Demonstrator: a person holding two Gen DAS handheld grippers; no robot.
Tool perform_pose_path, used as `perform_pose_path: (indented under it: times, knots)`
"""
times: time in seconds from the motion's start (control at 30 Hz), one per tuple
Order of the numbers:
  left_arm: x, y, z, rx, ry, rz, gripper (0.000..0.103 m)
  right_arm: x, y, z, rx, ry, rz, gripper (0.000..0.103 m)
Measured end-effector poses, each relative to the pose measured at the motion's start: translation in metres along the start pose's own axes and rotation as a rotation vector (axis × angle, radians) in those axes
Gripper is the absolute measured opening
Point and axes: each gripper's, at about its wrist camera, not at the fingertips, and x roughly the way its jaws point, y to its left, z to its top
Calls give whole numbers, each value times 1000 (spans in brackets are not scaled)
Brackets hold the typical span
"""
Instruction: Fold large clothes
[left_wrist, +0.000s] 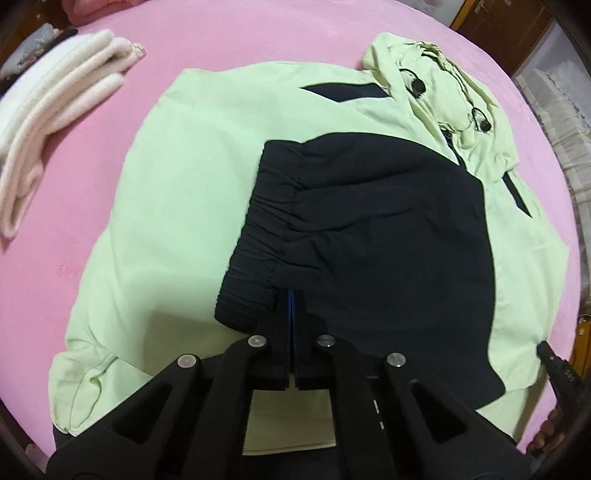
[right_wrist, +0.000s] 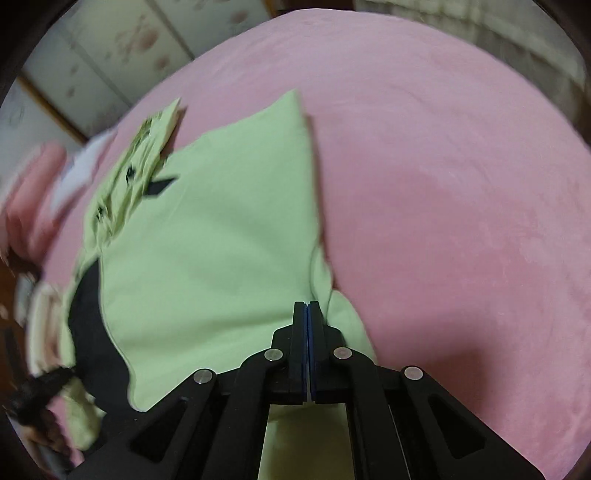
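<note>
**Jacket half folded, sleeve brought across**

The green jacket (left_wrist: 192, 177) lies spread on the pink bed (left_wrist: 258, 33), filling the middle of the left wrist view, with its hood (left_wrist: 436, 85) bunched at the upper right. A dark sleeve (left_wrist: 369, 229) with a gathered cuff (left_wrist: 255, 240) is laid over the body, so one fold inward looks done.

The left gripper (left_wrist: 291, 306) sits at the lower centre, its jaws together right at the cuff's lower edge; whether cloth is pinched between them I cannot tell, as the dark fabric hides the tips.

In the right wrist view, which is blurred, the right gripper (right_wrist: 307, 306) has its jaws pressed together at the lower centre, over the jacket's green edge (right_wrist: 332, 317). It seems to hold nothing, though I would not swear to it.

A stack of folded cream cloth (left_wrist: 55, 122) waits at the upper left of the left view, likely finished pieces.

My reading: the job is partway. The hood and the body folds are left to do, and the hem at the bottom left looks rumpled.
</note>
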Motion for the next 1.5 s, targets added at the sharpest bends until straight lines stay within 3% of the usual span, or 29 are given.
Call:
perform_pose_path:
  times: [0.1, 0.13, 0.2, 0.23, 0.3, 0.33, 0.4, 0.6, 0.7, 0.77, 0.83, 0.9, 1.0, 1.07, 1.17, 1.23, 1.27, 1.33, 1.4, 1.47, 1.5]
  knots:
    - [-9, -22, -1, 45, -18, 104, 1, -7, 18, -1, -79, -18, -82, 0]
    - [-13, -32, 0, 67, -29, 109, 1, -11, 31, -2, -108, -45, -78, 0]
    - [-24, -54, -4, 133, -44, 29, 1, -19, 55, -6, -131, -56, 115, 0]
    - [-24, -70, -9, 188, -14, -59, 1, -14, 70, -10, -138, 4, 253, 0]
    - [-20, -91, -15, 233, 27, -128, 1, 8, 98, -23, -147, 160, 415, 0]
    - [-16, -102, -20, 245, 42, -155, 1, 26, 115, -33, -150, 251, 476, 0]
    - [-6, -113, -24, 249, 56, -163, 1, 46, 136, -45, -147, 304, 508, 0]
    - [17, -121, 22, 218, -35, -122, 1, 88, 161, -2, -108, 242, 501, 0]
    - [26, -109, 58, 244, -122, 90, 1, 99, 140, 34, -121, 205, 429, 0]
    - [32, -86, 80, 206, -133, 154, 1, 105, 115, 60, -123, 203, 425, 0]
    - [34, -59, 95, 162, -117, 120, 1, 101, 81, 87, -106, 171, 364, 0]
    - [29, -44, 95, 155, -104, 38, 1, 88, 49, 107, -95, 129, 312, 0]
    - [28, -45, 90, 200, -121, 78, 1, 70, 16, 125, -95, 39, 151, 0]
    - [34, -56, 86, 250, -138, 137, 1, 63, -4, 128, -34, 23, 118, 0]
    - [40, -59, 82, 275, -148, 193, 1, 61, -2, 130, -47, 41, 86, 0]
    - [33, -62, 90, 286, -96, 196, 1, 57, 12, 134, -85, 52, 30, 0]
    - [25, -59, 87, 287, -79, 185, 2, 48, 14, 137, -88, 65, 30, 0]
    - [2, -56, 97, 290, -68, 144, 2, 35, 26, 148, -95, 101, 110, 2]
    - [-19, -48, 113, 293, -84, 103, 9, 32, 45, 164, -84, 145, 191, 4]
    - [-32, -45, 138, 274, -93, 94, 41, 33, 68, 189, -33, 204, 256, 5]
    - [-37, -44, 154, 259, -103, 86, 48, 37, 81, 204, -5, 224, 280, 5]
